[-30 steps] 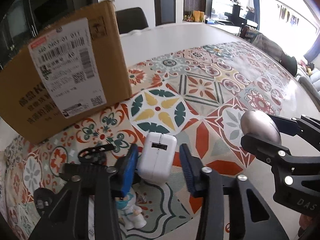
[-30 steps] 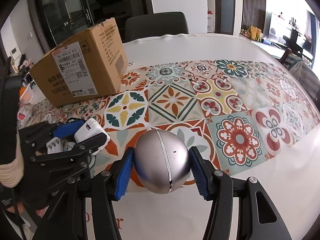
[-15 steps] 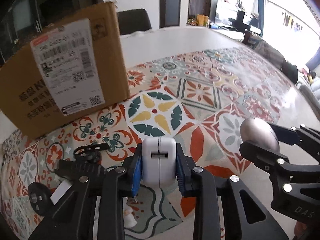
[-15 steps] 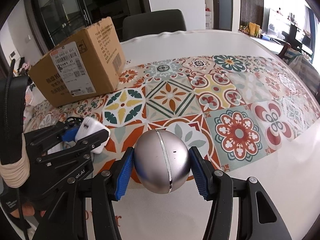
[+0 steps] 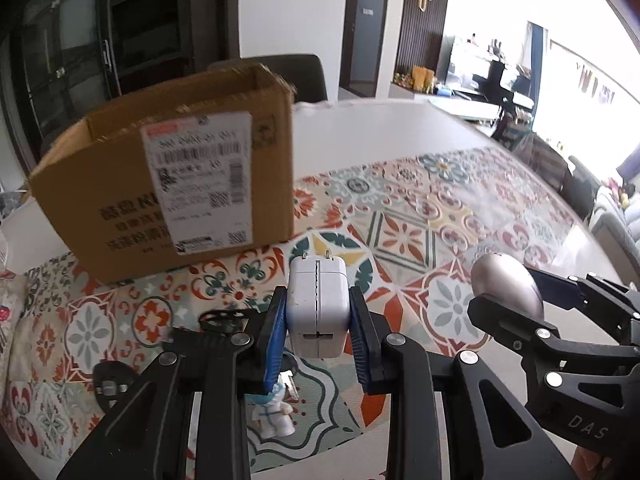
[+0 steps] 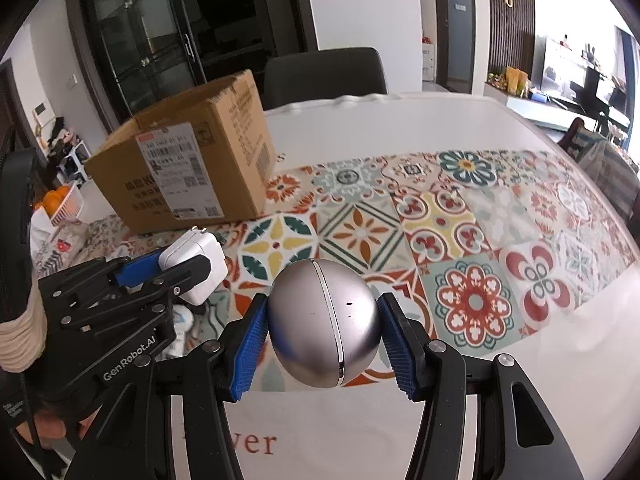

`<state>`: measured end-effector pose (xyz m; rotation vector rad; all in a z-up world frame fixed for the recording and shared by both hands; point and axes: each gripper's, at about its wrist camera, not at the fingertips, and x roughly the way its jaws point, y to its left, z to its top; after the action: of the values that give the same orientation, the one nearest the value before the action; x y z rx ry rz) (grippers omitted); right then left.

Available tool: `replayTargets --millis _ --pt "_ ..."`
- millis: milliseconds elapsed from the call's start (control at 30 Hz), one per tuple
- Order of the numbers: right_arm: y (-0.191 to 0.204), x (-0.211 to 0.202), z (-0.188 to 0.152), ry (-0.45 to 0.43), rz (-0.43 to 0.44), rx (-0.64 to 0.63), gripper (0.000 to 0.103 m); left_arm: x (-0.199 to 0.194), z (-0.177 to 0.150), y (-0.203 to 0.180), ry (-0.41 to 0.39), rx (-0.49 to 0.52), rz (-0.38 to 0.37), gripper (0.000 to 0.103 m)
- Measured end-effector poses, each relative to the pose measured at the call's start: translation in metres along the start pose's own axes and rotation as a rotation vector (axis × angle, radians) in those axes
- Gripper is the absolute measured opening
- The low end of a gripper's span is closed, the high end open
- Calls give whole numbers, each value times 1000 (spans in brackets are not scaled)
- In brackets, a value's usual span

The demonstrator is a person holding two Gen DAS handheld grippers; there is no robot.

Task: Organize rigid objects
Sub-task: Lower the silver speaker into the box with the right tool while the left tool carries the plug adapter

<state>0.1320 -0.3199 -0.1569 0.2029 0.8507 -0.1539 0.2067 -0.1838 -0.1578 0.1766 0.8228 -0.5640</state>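
My left gripper (image 5: 318, 336) is shut on a white wall charger (image 5: 317, 304), its two prongs pointing forward, held above the patterned tablecloth (image 5: 404, 232). The charger also shows in the right wrist view (image 6: 196, 266). My right gripper (image 6: 323, 350) is shut on a silver ball-shaped device (image 6: 323, 324), which also shows in the left wrist view (image 5: 506, 284) to the right of the charger. An open cardboard box (image 5: 172, 192) with a white shipping label stands ahead and to the left; in the right wrist view it (image 6: 188, 168) is at the far left.
A small white and teal toy figure (image 5: 272, 416) and black plastic parts (image 5: 224, 316) lie on the cloth under my left gripper. A dark chair (image 6: 324, 76) stands behind the table. A basket with oranges (image 6: 64, 200) is off the table's left.
My left gripper closed on the white charger and lifted it, turning it so the prongs point forward. Both grippers rose and tilted up toward the box. The silver ball stayed gripped.
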Motion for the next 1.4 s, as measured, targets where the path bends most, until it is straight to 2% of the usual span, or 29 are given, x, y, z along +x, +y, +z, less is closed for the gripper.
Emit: replayTargets --millis 300,767,967,1167,1400 --pt "25 -24 28 -71 14 -53 55 -44 21 22 -82 -38 38 29" --pt "88 -55 79 -208 75 -170 55 -108 46 77 -198 -86 126 29" --pt "111 -57 96 -239 104 -202 55 -119 56 99 -222 -93 148 29" --pt "130 -51 115 -232 144 -216 55 -123 70 118 -236 -104 149 29" --pt "148 -39 143 -245 142 -252 55 -113 92 142 -242 -109 160 29"
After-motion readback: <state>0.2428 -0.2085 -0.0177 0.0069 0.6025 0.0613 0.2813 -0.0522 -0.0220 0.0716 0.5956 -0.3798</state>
